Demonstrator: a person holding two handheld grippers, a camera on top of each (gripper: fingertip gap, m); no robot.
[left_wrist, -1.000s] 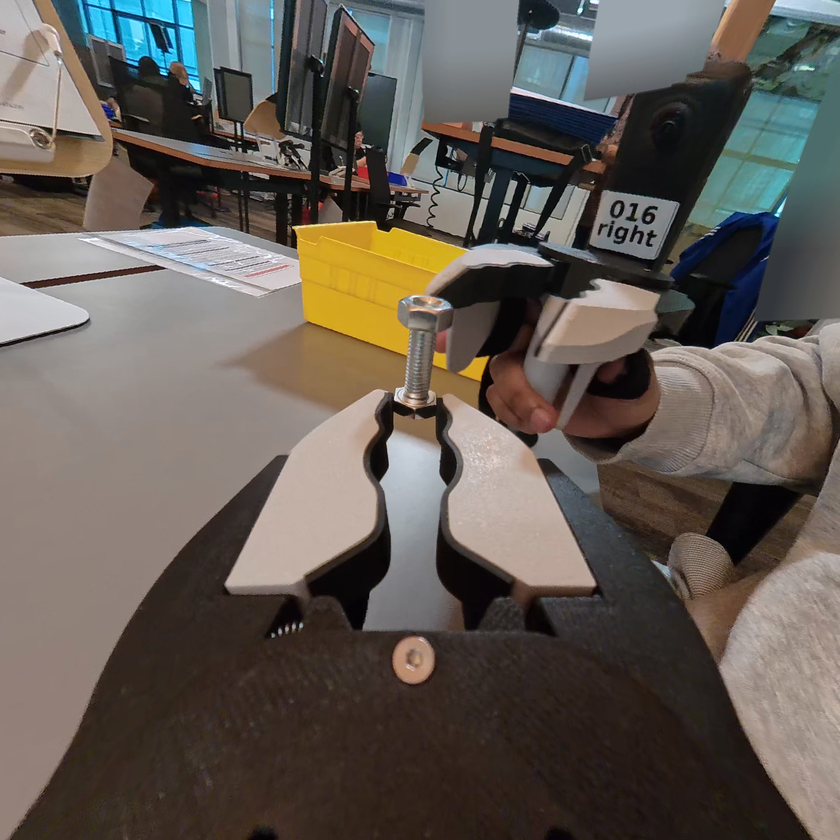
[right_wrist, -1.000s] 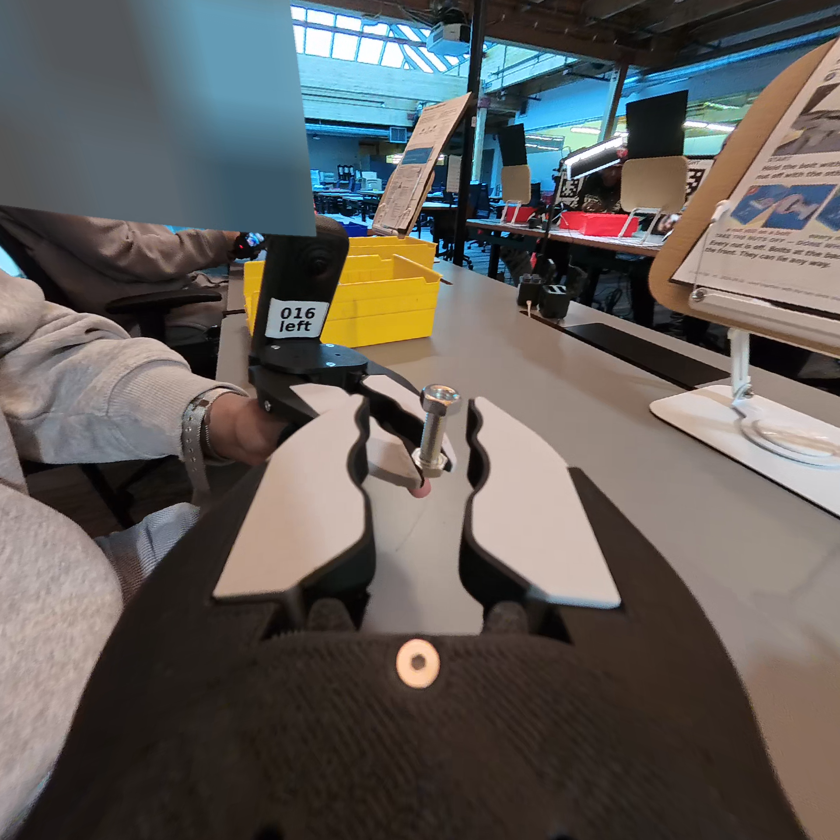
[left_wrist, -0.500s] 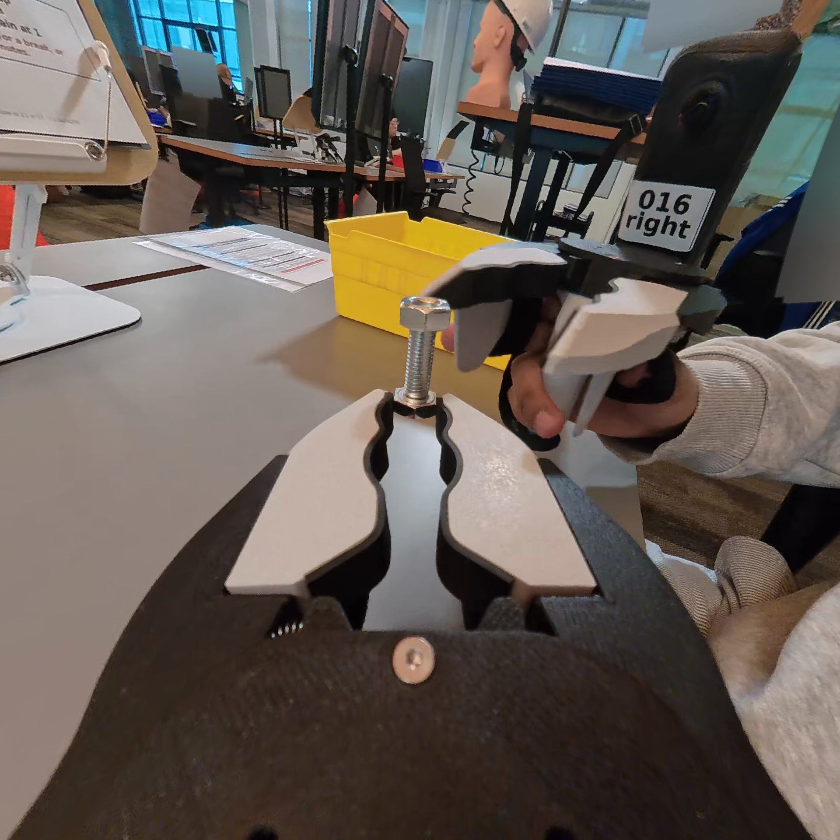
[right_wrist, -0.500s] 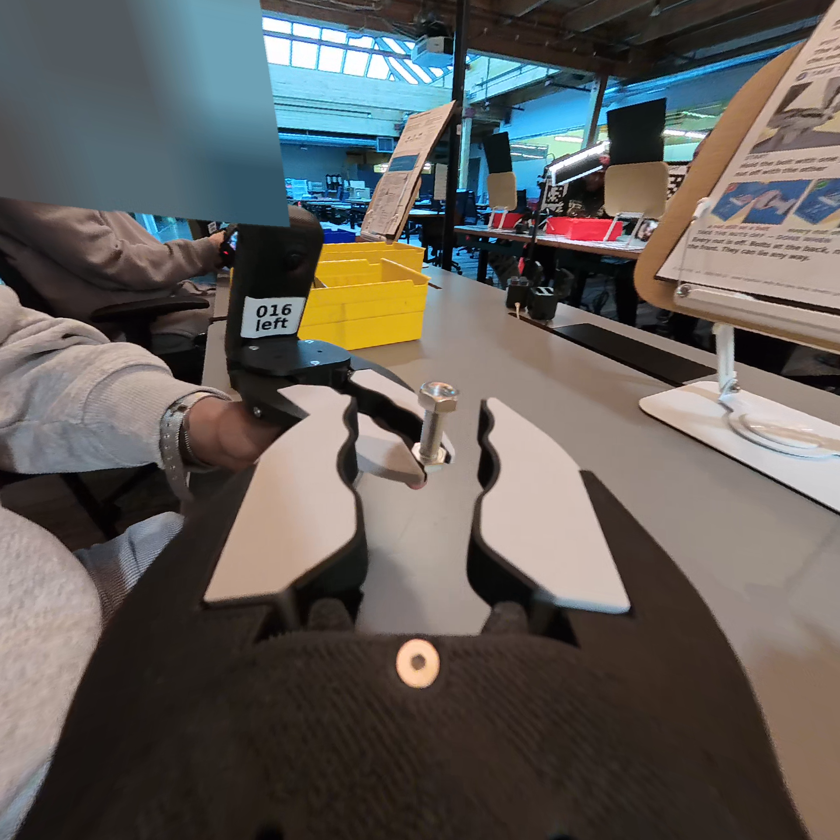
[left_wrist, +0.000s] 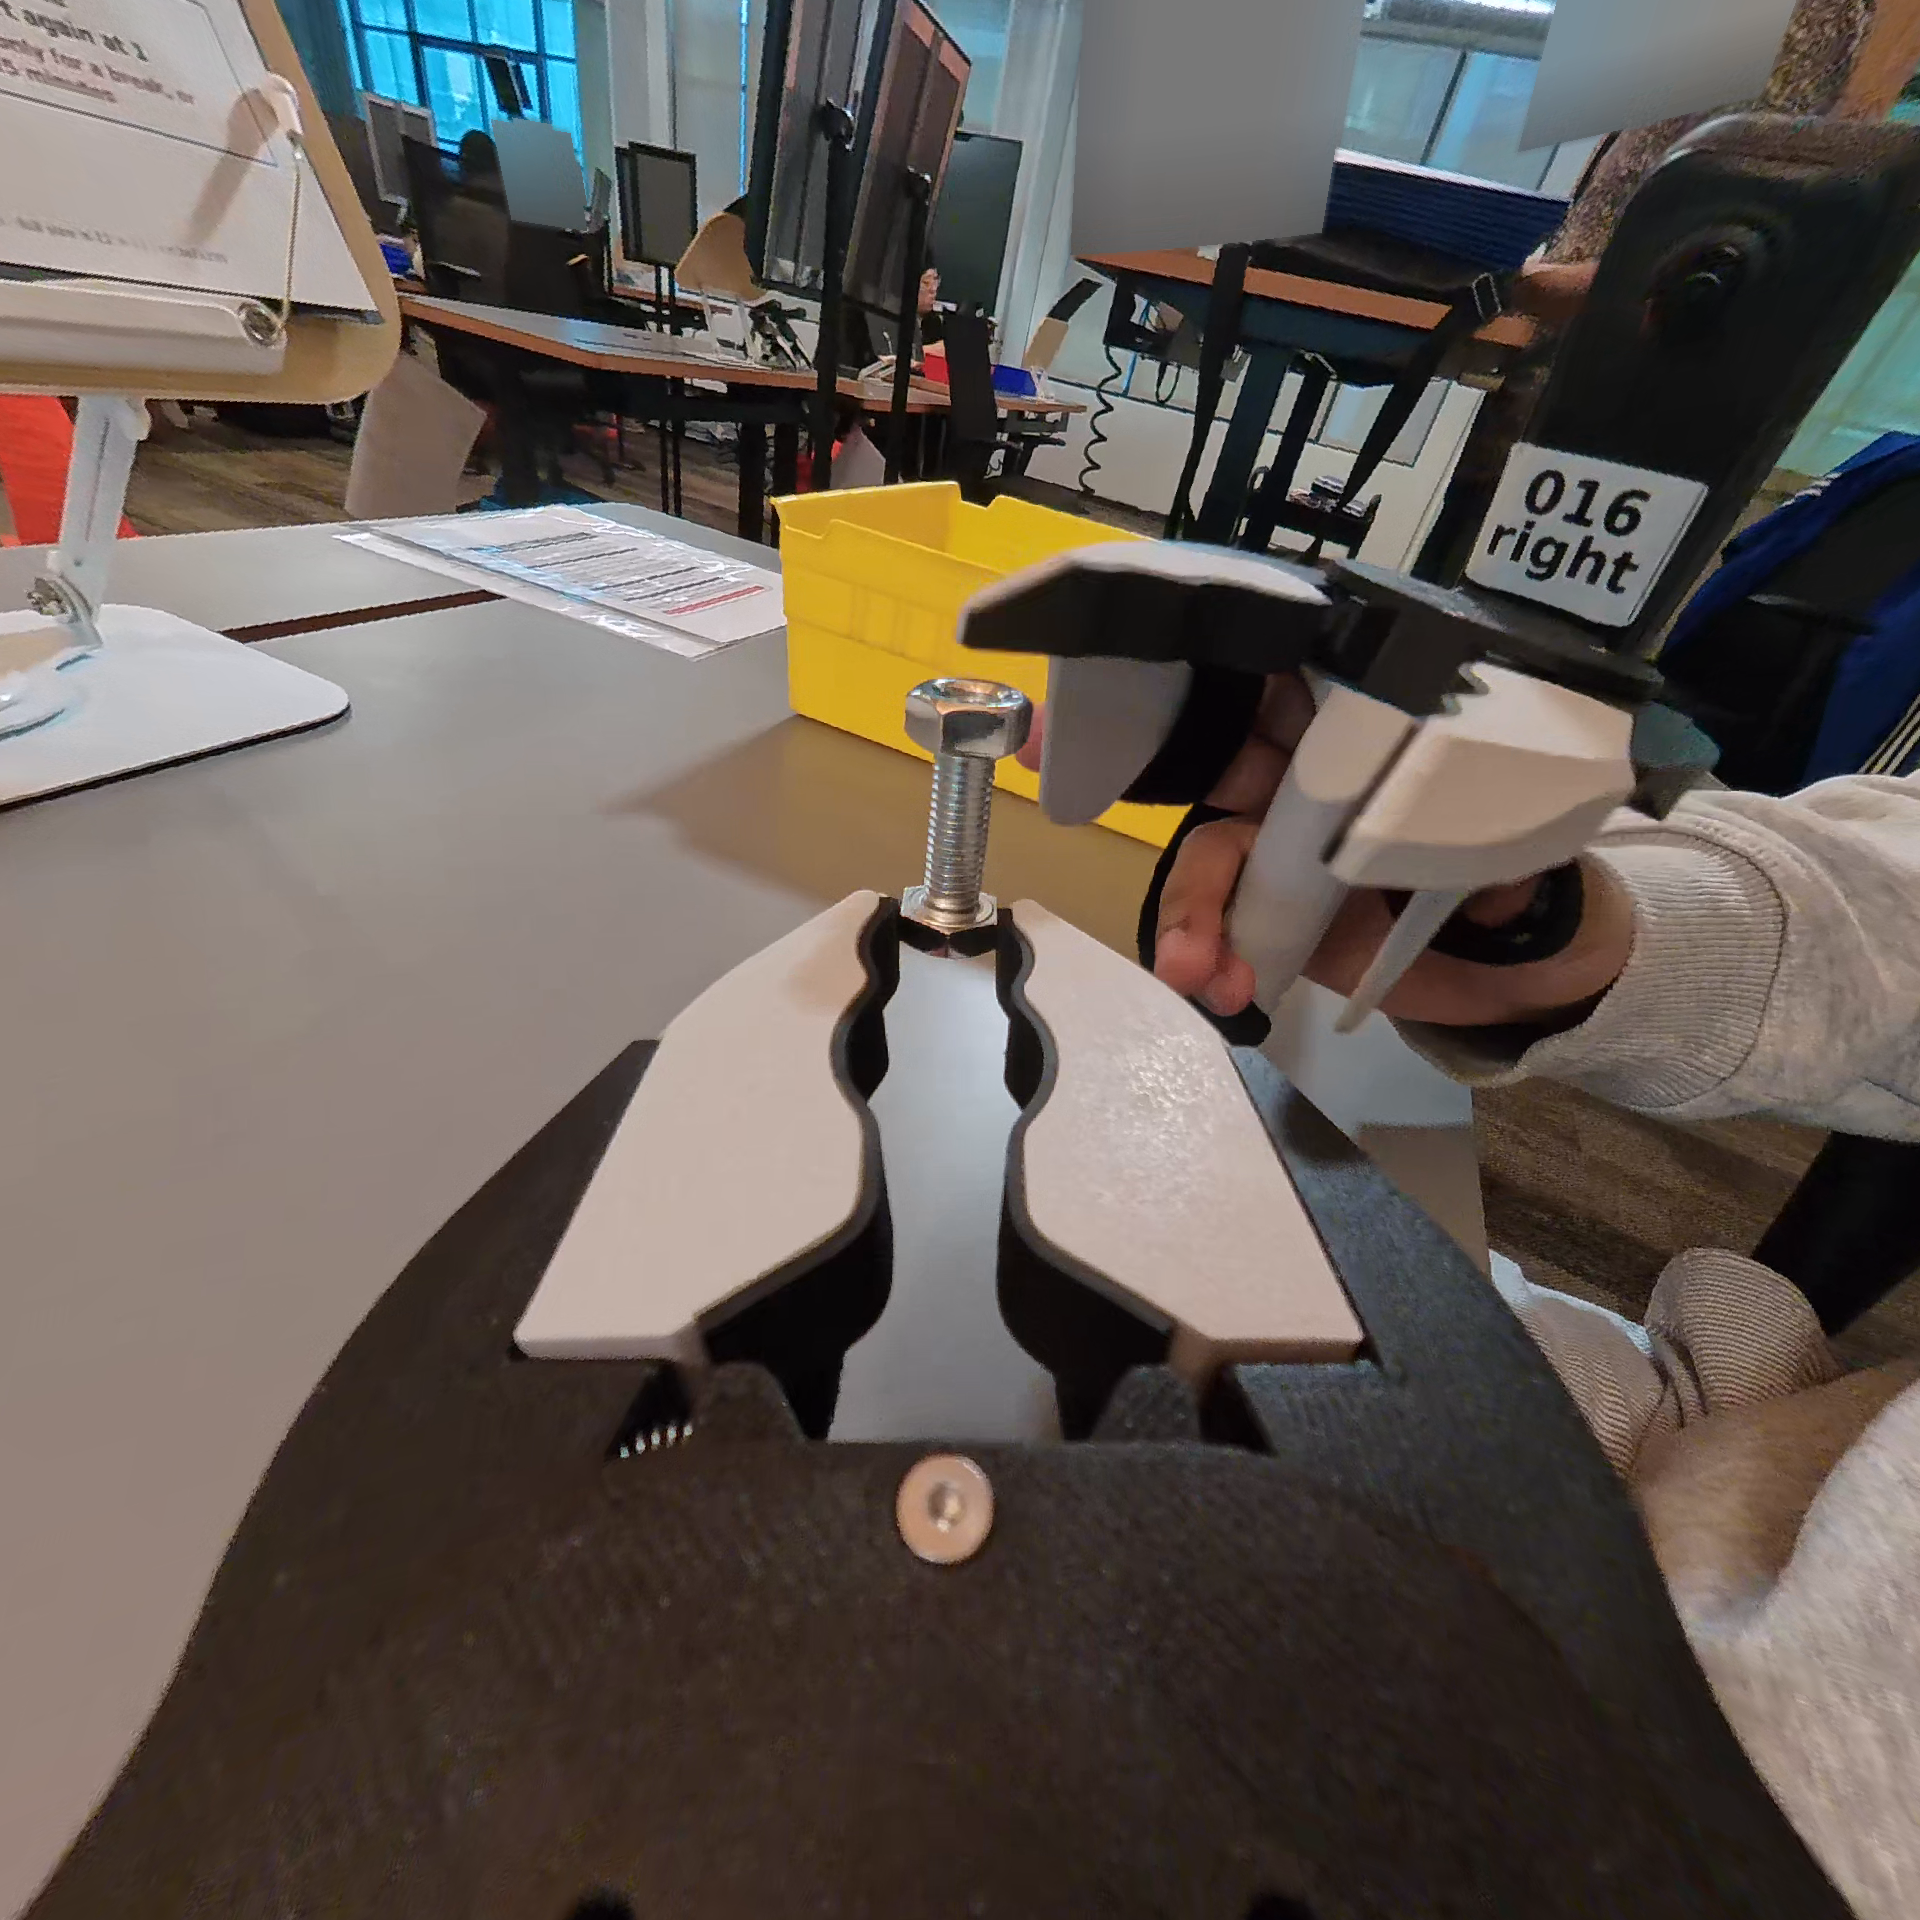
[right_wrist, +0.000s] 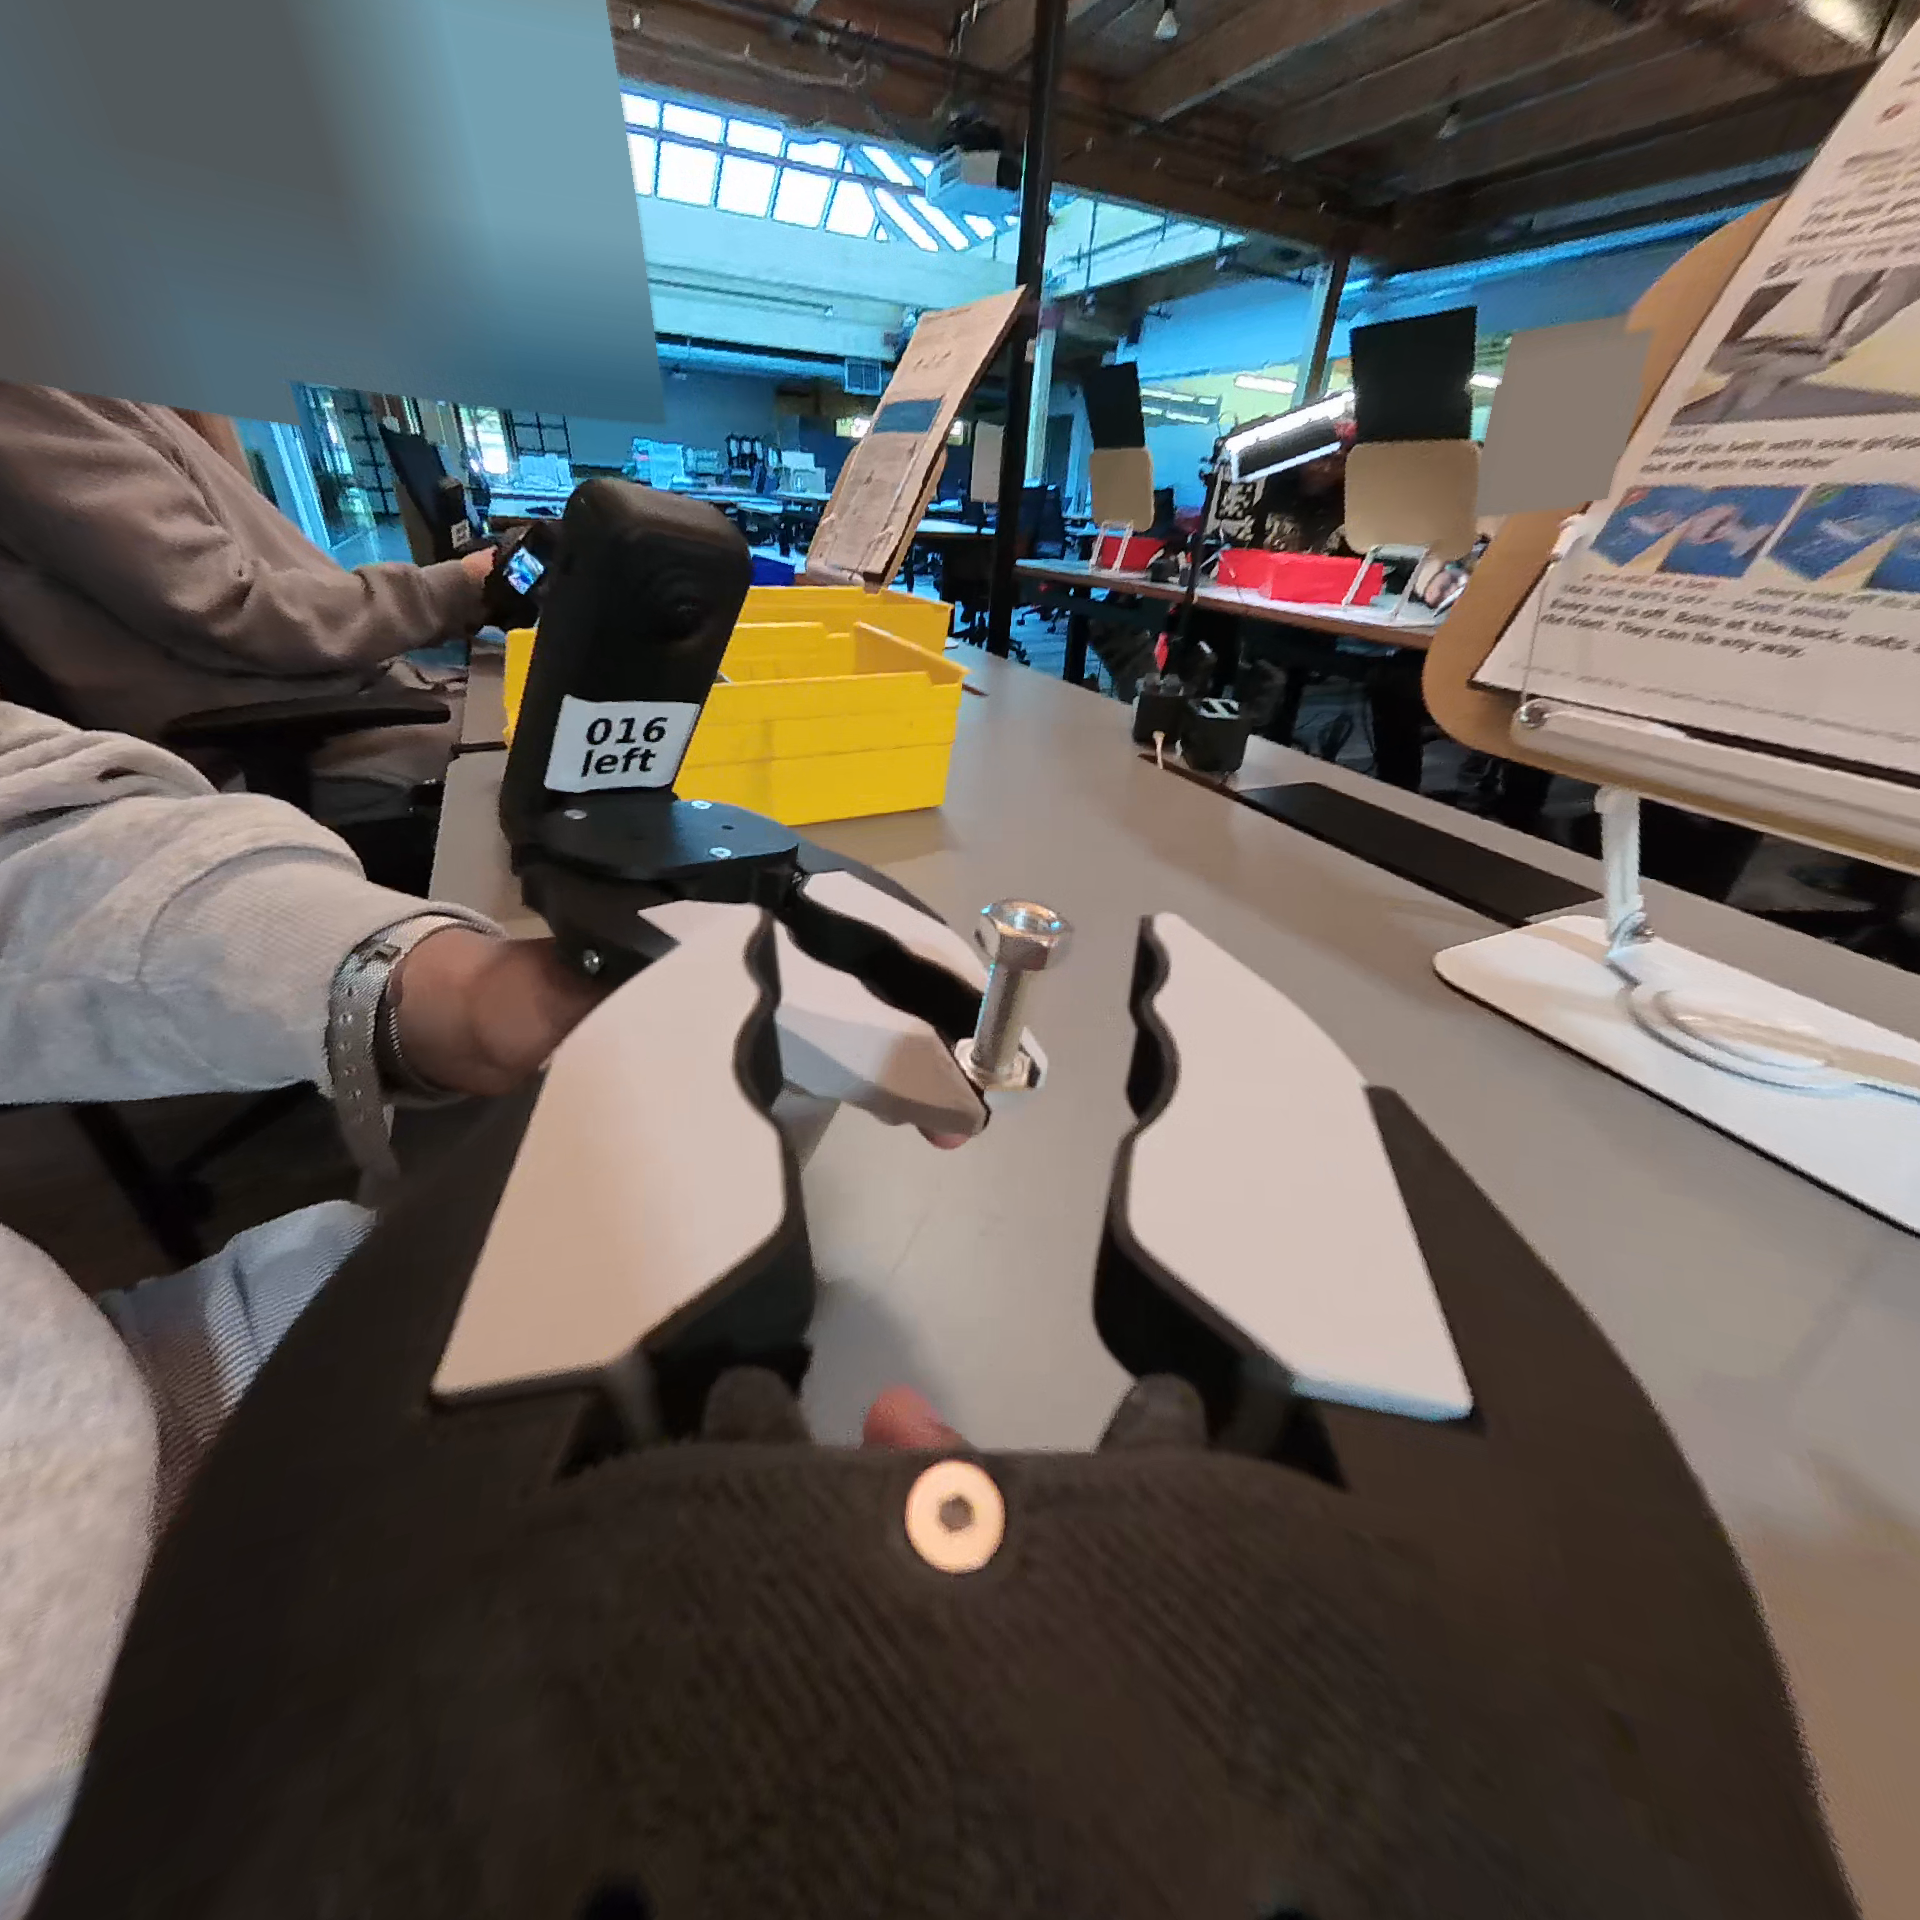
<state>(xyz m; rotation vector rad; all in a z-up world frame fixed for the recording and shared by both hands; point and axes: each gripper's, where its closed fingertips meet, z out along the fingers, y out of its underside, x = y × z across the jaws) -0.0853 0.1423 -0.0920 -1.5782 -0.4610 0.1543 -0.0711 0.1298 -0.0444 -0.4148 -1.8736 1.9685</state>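
A silver bolt (left_wrist: 958, 821) stands upright, hex head up, with a nut (left_wrist: 948, 920) on its lower end. My left gripper (left_wrist: 948, 930) is shut on the nut and holds the bolt above the grey table (left_wrist: 312, 987). My right gripper (right_wrist: 956, 935) is open, with one finger on each side of the bolt (right_wrist: 1010, 1003). Neither finger touches it. In the left wrist view the right gripper (left_wrist: 1195, 810) is just right of the bolt head, held by a hand. In the right wrist view the left gripper (right_wrist: 966, 1091) comes in from the left and pinches the nut (right_wrist: 1000, 1070).
A yellow bin (left_wrist: 894, 613) stands at the table's far edge and also shows in the right wrist view (right_wrist: 831, 727). A white document stand (right_wrist: 1662, 1018) is on the right, a laminated sheet (left_wrist: 582, 582) lies behind, and a black strip (right_wrist: 1403, 842) lies farther back. A seated person (right_wrist: 156, 582) is at the left. Spacing between my two grippers at the tips: around 5 cm.
My right gripper's jaws have opened wider around the bolt. My left gripper keeps its hold on the nut and has turned a little to the left, bringing the stand into view.
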